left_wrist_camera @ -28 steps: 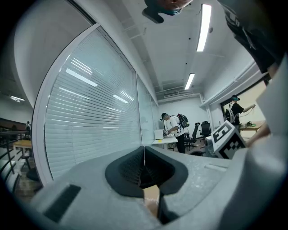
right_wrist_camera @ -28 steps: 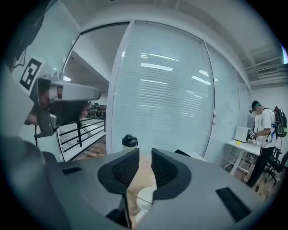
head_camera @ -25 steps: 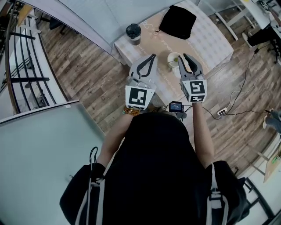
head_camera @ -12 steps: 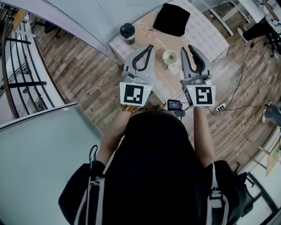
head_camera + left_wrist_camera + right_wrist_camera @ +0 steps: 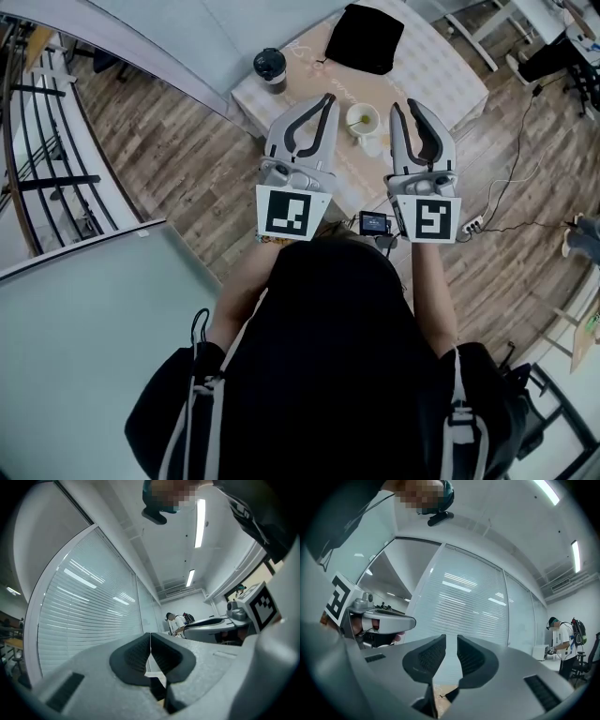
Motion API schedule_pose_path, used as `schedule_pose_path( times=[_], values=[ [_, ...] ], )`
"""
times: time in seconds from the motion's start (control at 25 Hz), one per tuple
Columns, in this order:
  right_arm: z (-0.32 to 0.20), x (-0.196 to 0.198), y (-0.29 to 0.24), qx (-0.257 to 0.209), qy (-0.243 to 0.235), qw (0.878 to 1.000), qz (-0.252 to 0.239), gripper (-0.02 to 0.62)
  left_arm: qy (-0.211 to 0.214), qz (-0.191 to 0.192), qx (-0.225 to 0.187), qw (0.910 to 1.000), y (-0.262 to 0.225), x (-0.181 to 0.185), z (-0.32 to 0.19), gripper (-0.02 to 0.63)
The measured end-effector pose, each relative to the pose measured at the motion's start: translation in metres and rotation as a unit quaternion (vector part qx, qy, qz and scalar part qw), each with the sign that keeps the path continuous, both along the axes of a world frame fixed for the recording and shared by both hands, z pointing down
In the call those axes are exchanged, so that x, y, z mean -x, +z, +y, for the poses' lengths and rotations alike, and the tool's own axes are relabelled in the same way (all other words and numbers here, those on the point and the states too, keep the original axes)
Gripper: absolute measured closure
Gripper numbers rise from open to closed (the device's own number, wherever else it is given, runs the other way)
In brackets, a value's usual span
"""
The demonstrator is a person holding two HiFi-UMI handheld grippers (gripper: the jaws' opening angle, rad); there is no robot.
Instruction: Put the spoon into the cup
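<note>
White round ceramic cup on pale table; thin spoon apparently already inside. Left gripper left of cup, jaws clenched, empty. Right gripper right of cup, jaws slightly parted, empty. Placing step looks finished; next move needs only lowering the grippers.

bench: top of frame, pale cloth, tan strip down the middle
cup: white, on the tan strip, between the two gripper tips
spoon: standing inside cup
left gripper: over bench's near-left edge, jaw tips meeting, nothing held
right gripper: just right of cup, narrow gap between jaws, nothing held
lidded tumbler: dark, far-left corner of bench
black bag: far side of bench
floor: wood planks
power strip: on floor, right of bench, cable attached
</note>
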State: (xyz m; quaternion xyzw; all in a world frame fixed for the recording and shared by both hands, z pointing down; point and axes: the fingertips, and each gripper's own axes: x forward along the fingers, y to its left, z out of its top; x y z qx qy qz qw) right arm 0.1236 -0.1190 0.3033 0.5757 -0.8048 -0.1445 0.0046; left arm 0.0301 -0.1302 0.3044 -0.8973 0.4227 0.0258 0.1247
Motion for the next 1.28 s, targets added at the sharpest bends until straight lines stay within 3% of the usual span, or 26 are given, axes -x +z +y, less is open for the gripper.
schedule_pose_path(
  times=[0.68, 0.96, 1.28],
  values=[
    [0.002, -0.009, 0.034, 0.041, 0.018, 0.999, -0.004, 0.545, -0.002, -0.001, 0.021, 0.9998, 0.023, -0.001, 0.000, 0.588],
    [0.007, -0.007, 0.030, 0.032, 0.017, 0.999, 0.004, 0.547, -0.003, 0.002, 0.024, 0.9997, 0.024, 0.000, 0.005, 0.588],
    [0.006, -0.019, 0.032, 0.041, 0.048, 0.998, -0.003, 0.588, -0.001, -0.003, 0.029, 0.9996, 0.031, -0.006, 0.003, 0.588]
  ],
)
